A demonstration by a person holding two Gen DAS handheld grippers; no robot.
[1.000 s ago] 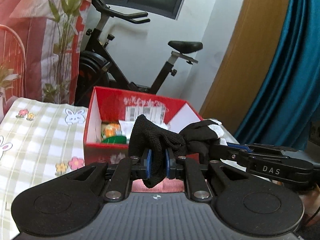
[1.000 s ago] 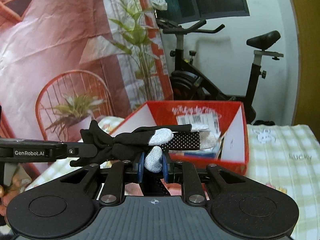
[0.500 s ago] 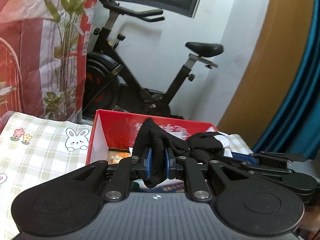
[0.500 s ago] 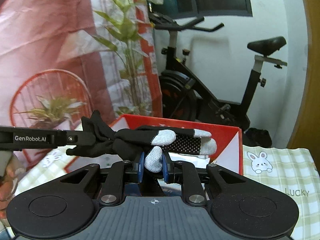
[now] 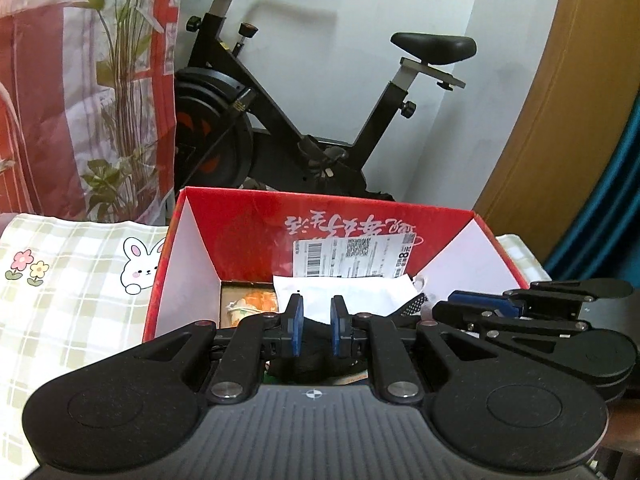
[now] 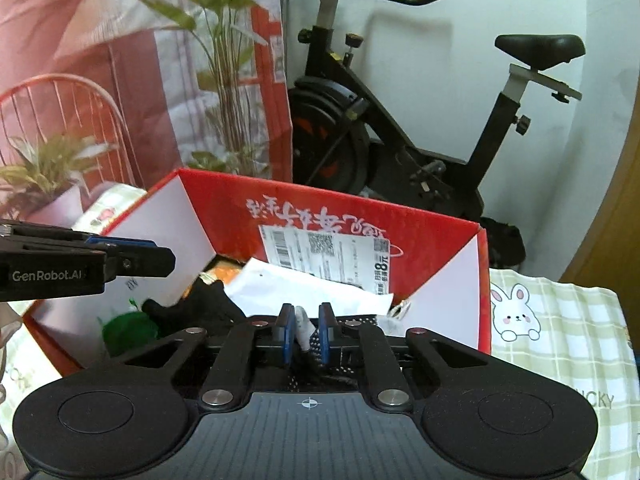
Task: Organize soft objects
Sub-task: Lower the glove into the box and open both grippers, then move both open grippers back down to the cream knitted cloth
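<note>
- Left tool: blue pads parted a moderate way, nothing pinched between them; a dark mass of the black glove lies directly under the gap, whether touching cannot be told.
- Right tool: pads a narrow gap apart, a grey-white fingertip of the glove standing between them; the gap looks wider than the fabric, so a firm pinch cannot be told.
- Black glove, right wrist view: cuff end spreads toward 9 o'clock of the right tool, inside the red box; dotted palm shows at 3 o'clock of the pads.
- Red box: open-topped, white inner side walls, shipping label on the far wall; holds white paper, an orange item, a green item.
- Box stands on a checked cloth with rabbit print covering the table.
- Left tool also appears at 9 o'clock in the right wrist view; right tool at 3 o'clock in the left wrist view.
- Background: exercise bike at 12 o'clock.
</note>
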